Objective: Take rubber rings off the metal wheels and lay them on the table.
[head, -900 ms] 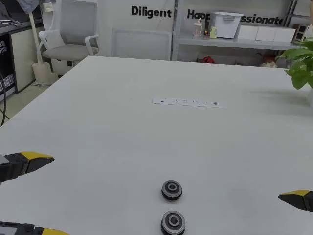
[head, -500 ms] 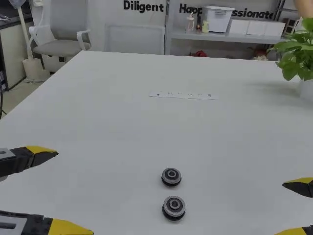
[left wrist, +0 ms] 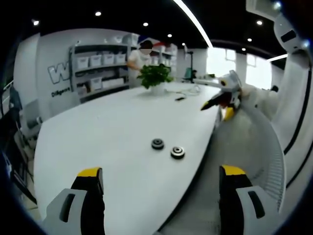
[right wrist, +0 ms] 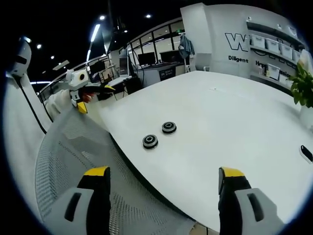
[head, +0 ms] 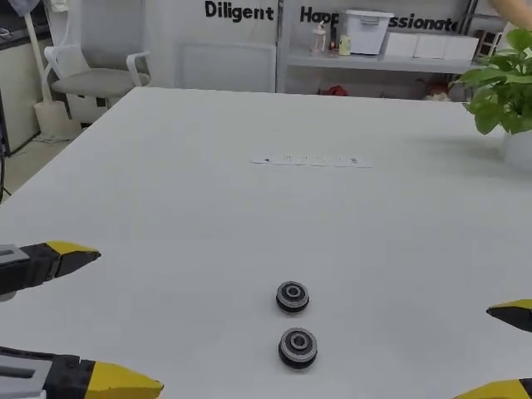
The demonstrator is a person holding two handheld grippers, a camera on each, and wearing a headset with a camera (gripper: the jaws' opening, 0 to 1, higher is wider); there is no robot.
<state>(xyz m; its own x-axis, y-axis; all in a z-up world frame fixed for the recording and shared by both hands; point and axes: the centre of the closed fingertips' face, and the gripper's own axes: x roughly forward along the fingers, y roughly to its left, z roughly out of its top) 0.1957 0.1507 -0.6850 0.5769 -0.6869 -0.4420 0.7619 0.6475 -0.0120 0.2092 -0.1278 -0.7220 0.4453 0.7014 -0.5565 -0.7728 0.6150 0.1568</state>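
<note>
1. Table: plain pale grey-white top.
2. Far wheel, lower centre of the head view: black outer band, silver-grey metal face, dark hub.
3. Near wheel, just below it: same black, silver-grey and dark.
4. Left gripper: black jaws, yellow tips, pale grey body.
5. Right gripper: black jaws, yellow tips, pale grey body.
6. Plant, upper right: green leaves; pot white.
7. Chair, upper left: white frame, grey seat.
8. Wall lettering, top edge: black on white.
</note>
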